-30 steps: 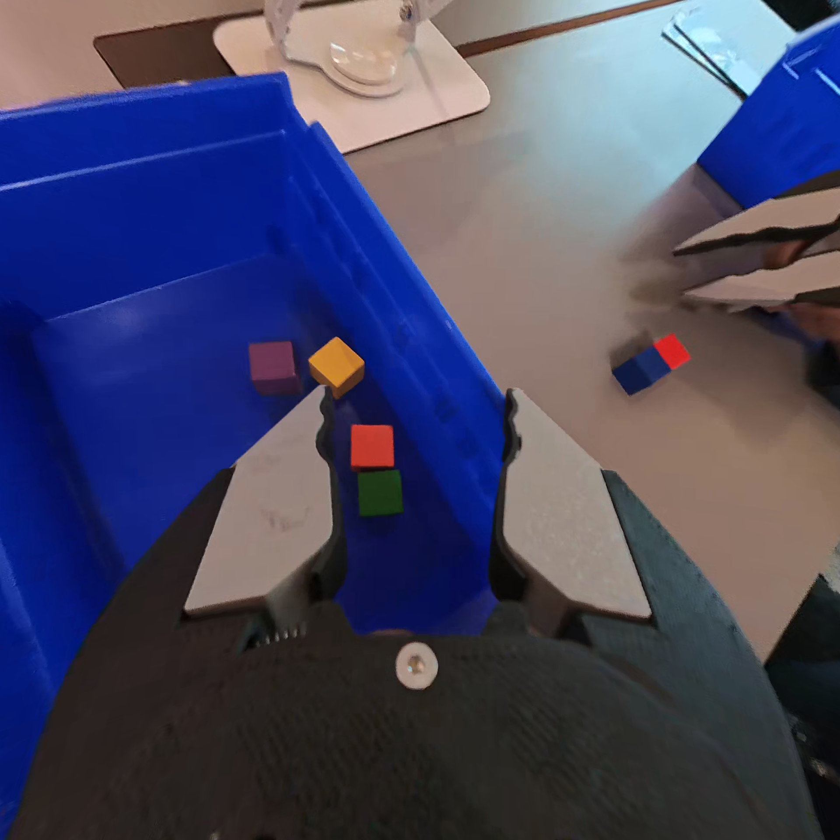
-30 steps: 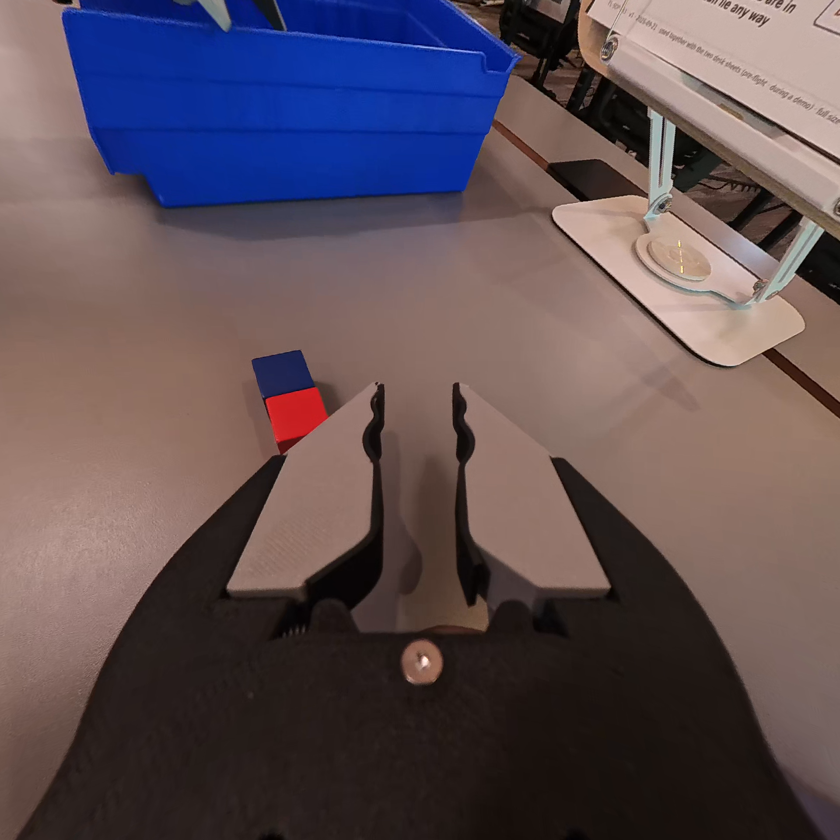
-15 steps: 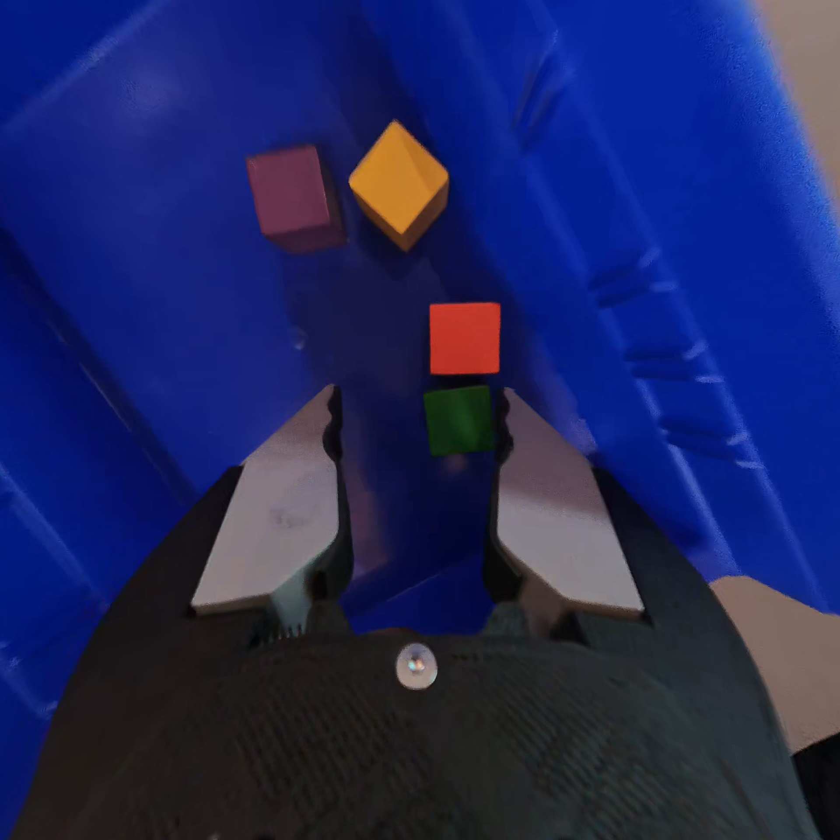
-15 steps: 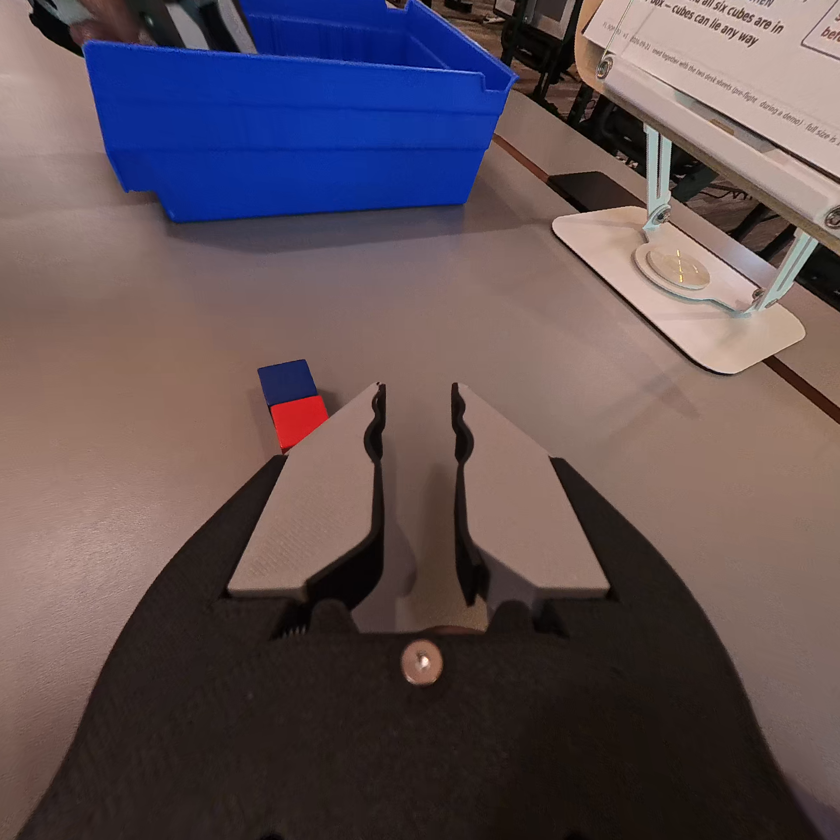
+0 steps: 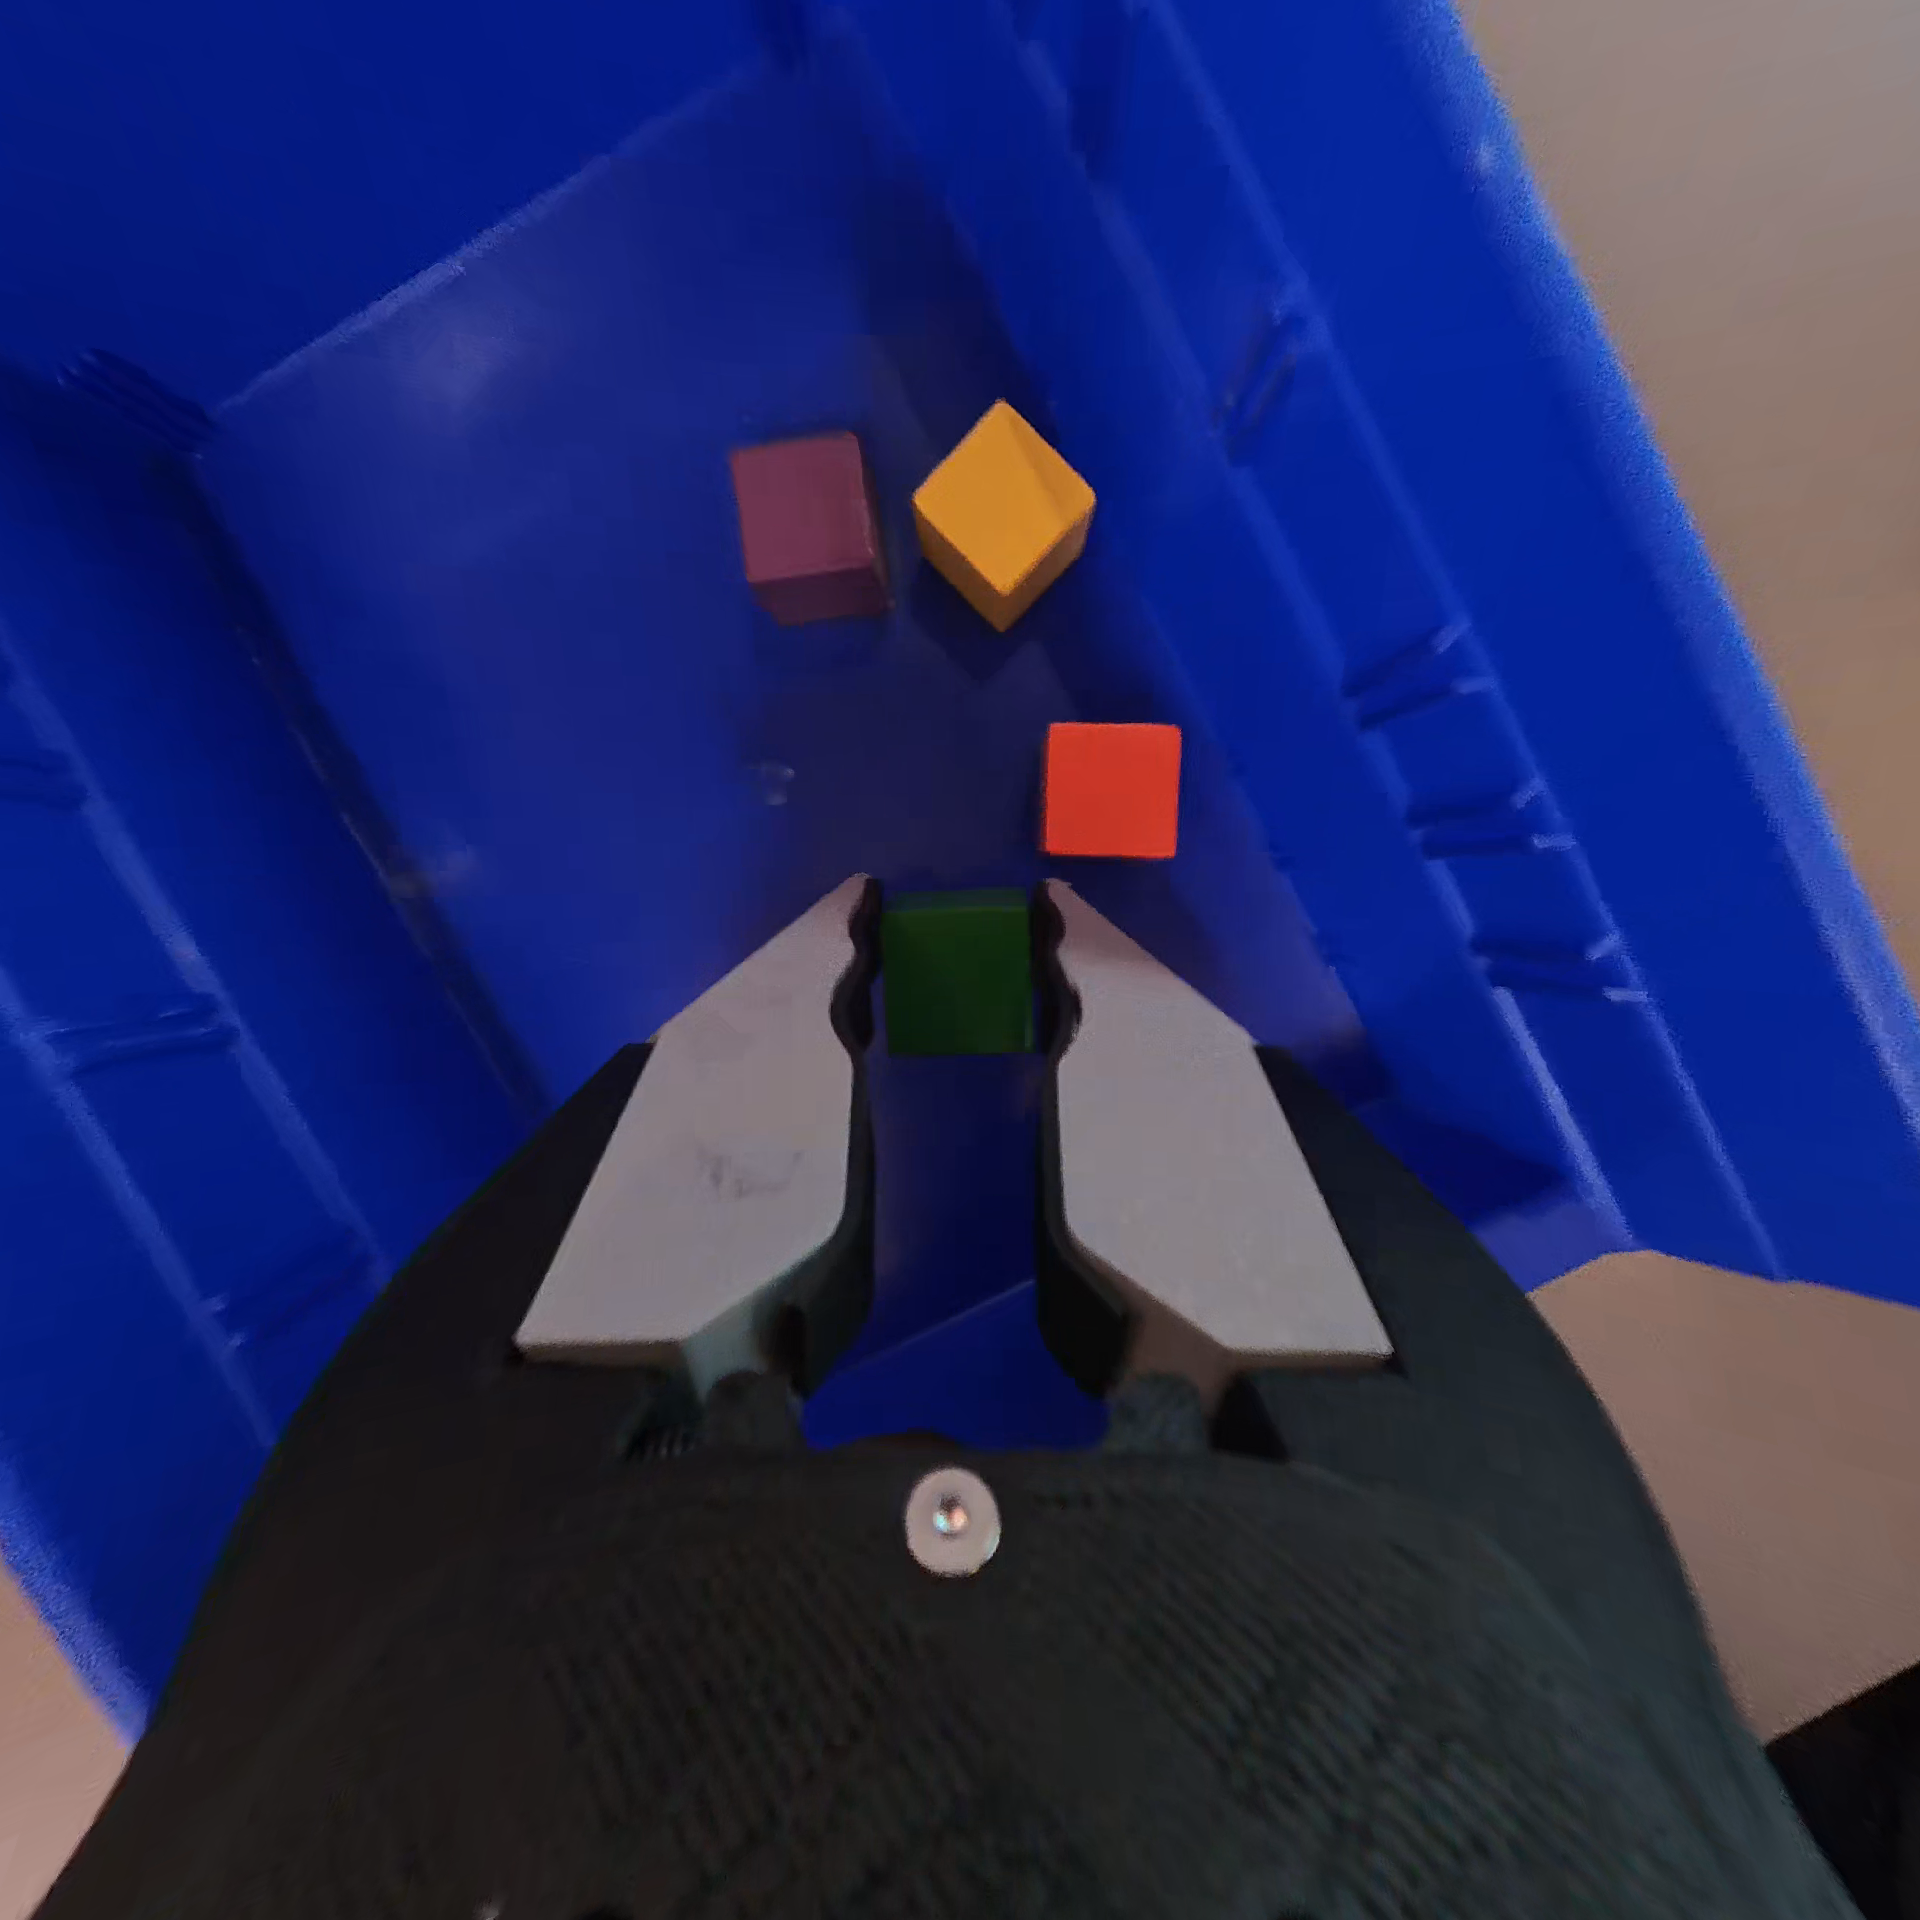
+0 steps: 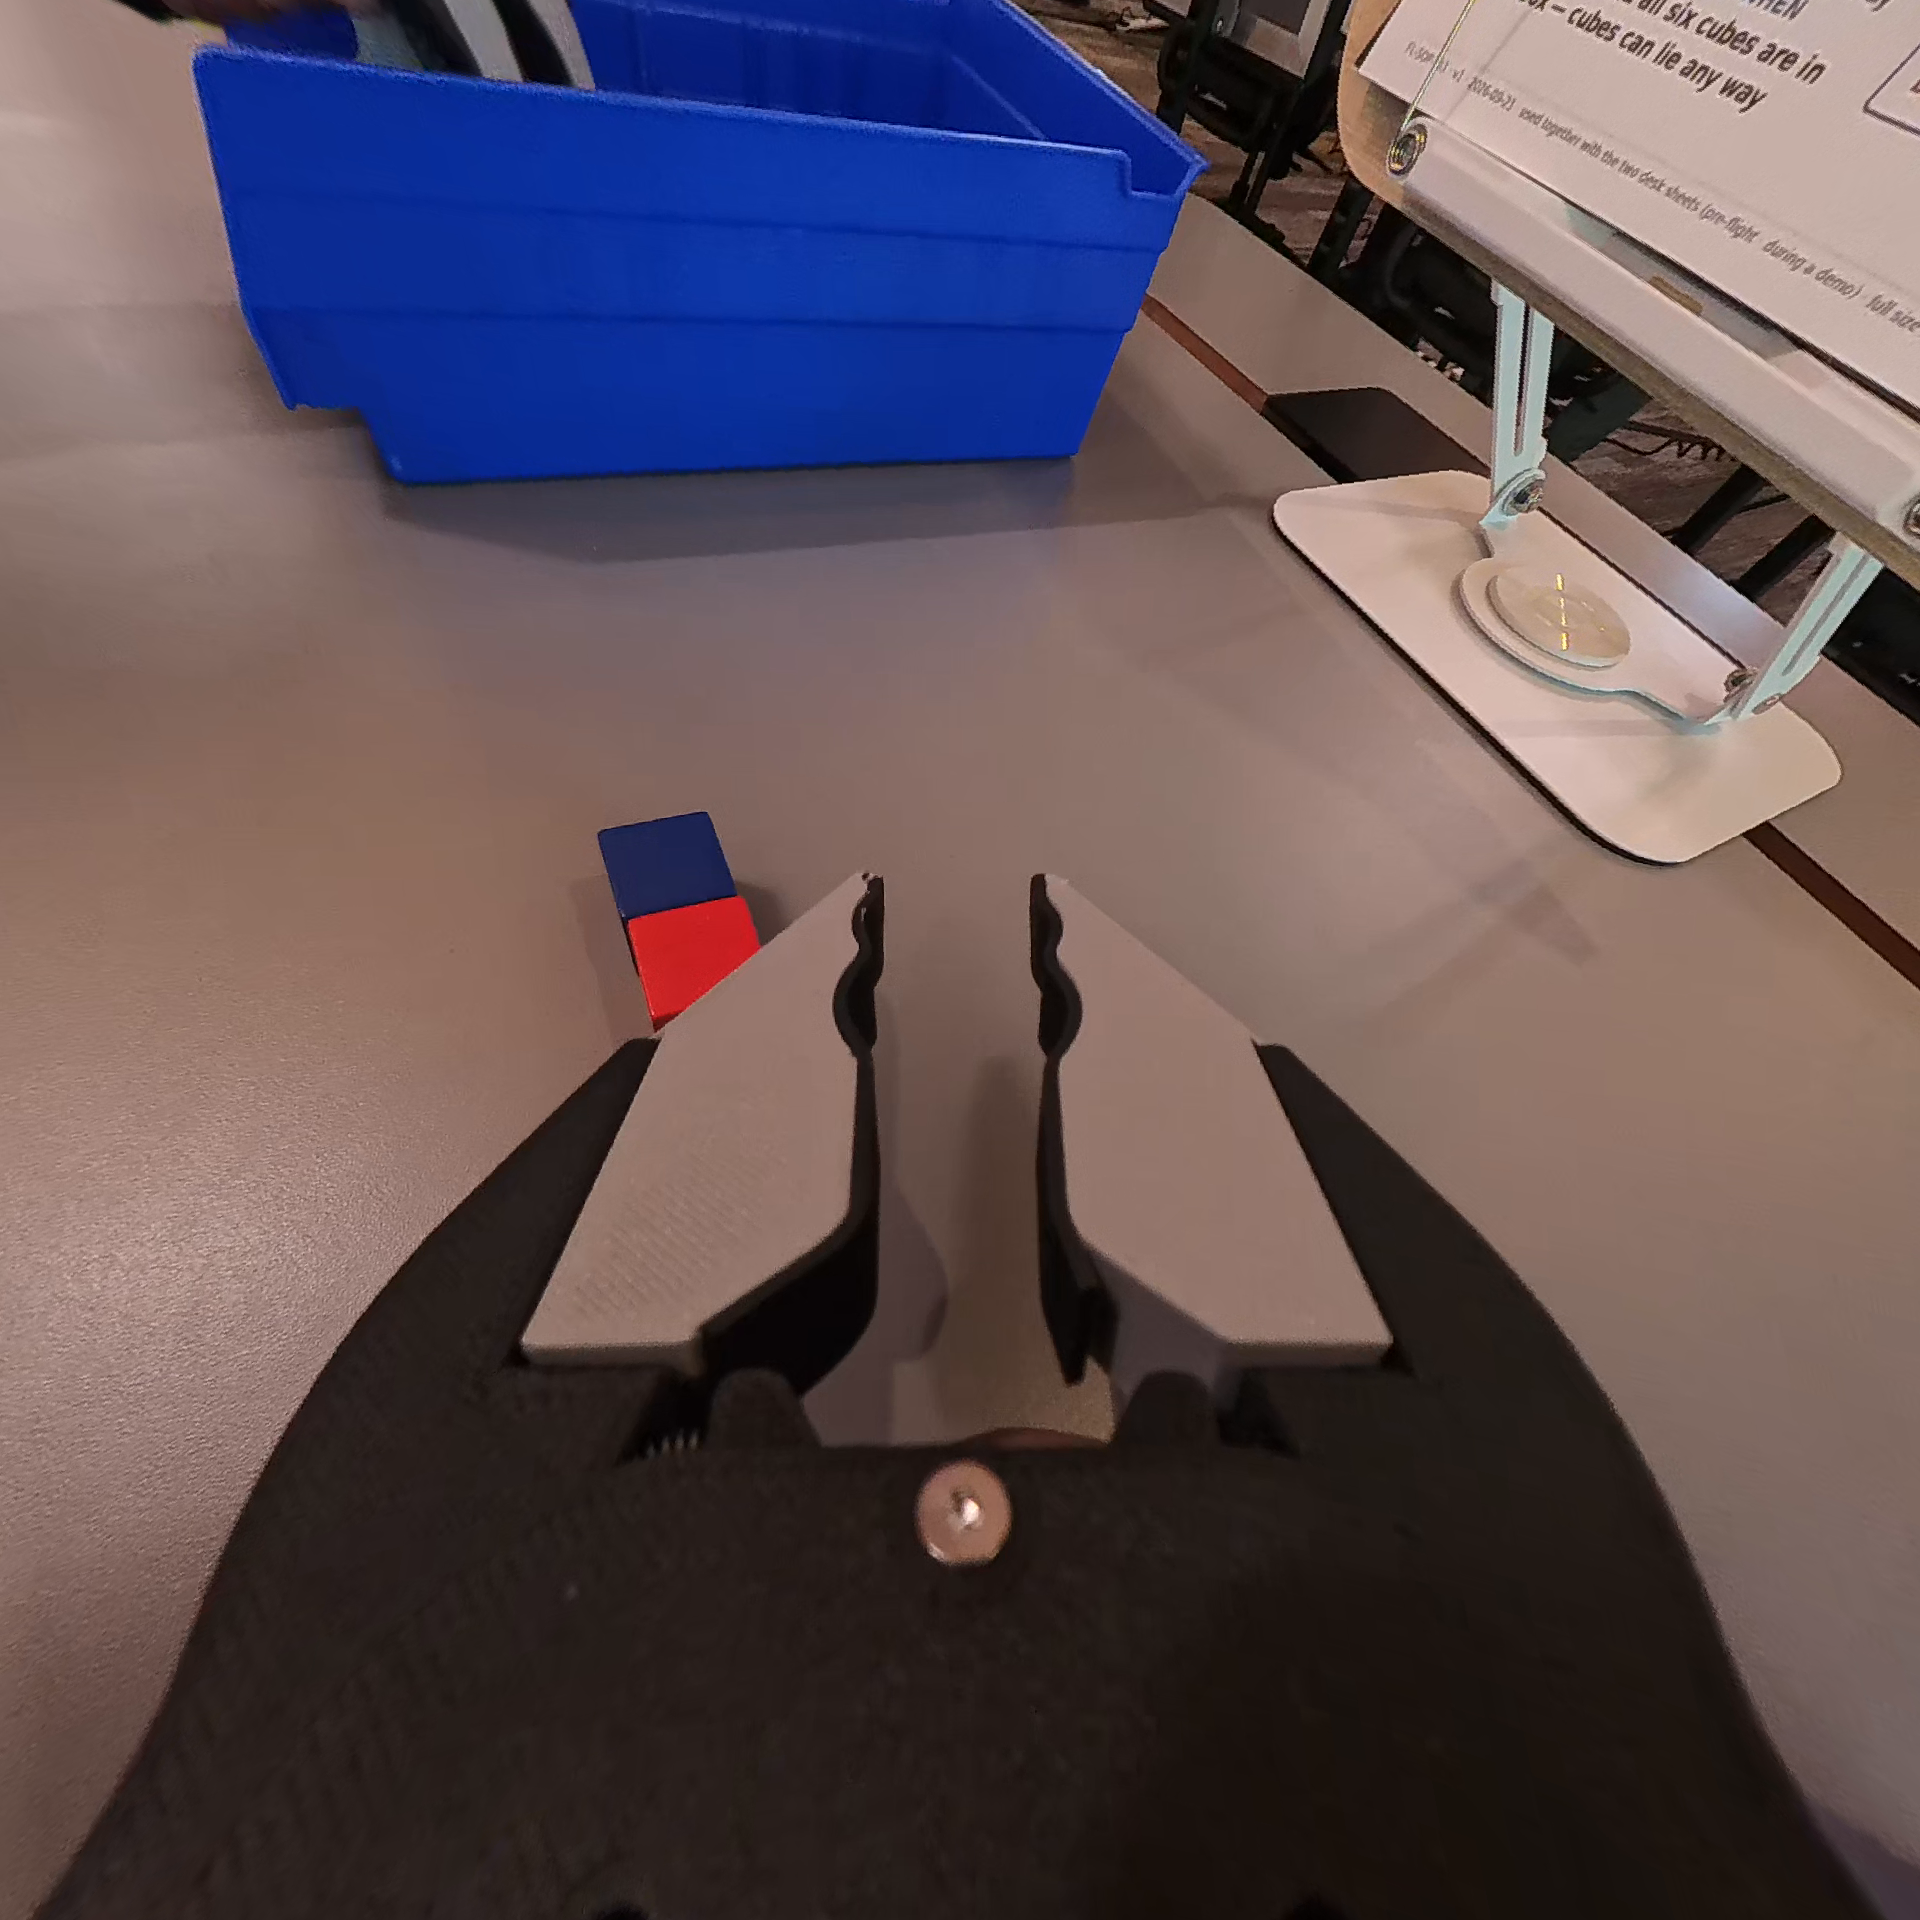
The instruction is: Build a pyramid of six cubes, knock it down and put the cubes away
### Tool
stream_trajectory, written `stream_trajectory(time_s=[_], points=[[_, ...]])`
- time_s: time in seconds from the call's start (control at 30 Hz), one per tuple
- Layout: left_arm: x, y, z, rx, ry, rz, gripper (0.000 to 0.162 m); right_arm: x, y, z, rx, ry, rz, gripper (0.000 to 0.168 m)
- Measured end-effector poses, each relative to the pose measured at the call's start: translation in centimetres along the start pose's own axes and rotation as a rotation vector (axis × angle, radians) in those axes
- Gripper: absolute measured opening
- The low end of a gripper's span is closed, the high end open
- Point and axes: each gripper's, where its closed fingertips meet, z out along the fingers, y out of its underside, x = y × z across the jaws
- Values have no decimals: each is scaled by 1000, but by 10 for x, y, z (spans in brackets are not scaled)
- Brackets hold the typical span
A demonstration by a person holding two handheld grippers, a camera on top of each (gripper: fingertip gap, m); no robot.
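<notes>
Left wrist view: left gripper (image 5: 954, 961) clamped on green cube (image 5: 956, 977) inside bin (image 5: 1351, 520), flat faces pinched, looks light, rigid, bit slick; right gripper (image 6: 956, 966) part-open, empty.

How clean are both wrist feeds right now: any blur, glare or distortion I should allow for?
Left wrist view: slightly soft with motion smear on the blue bin walls; the green cube between the left gripper fingers is dim but readable. Right wrist view: sharp on the blue cube and red cube, soft sheen on the table, wide-angle bending at the edges.
</notes>
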Motion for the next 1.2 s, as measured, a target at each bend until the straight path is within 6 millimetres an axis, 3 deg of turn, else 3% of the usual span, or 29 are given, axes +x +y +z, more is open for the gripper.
stream_trajectory(time_s=[0.03, 0.17, 0.33, 0.47, 0.6, 0.77, 0.97, 1.1, 1.2], points=[[-3, -5, -5, 36, -1, -17, 28, 0, 0, 0, -3, 0, -2, 26], [-8, -25, -24, 199, 4, -89, 28, 0, 1, 1, -8, 3, -11, 26], [-9, -23, -25, 229, -18, -94, 28, 0, -2, -1, 8, -1, 6, 26], [5, -29, -31, 273, 69, -109, 28, 0, -5, -3, 24, -2, 15, 25], [26, -50, -53, 385, 149, -73, 27, -2, -10, -4, 48, -20, 27, 25], [83, -80, -84, 517, 344, -1, 27, -17, -28, -11, 134, -128, 108, 28], [192, -106, -120, 707, 588, 276, 26, -54, -66, -26, 308, -424, 285, 38], [254, -114, -129, 775, 711, 383, 27, -66, -86, -40, 416, -532, 345, 41], [284, -120, -130, 819, 765, 429, 26, -68, -97, -50, 482, -546, 340, 41]])
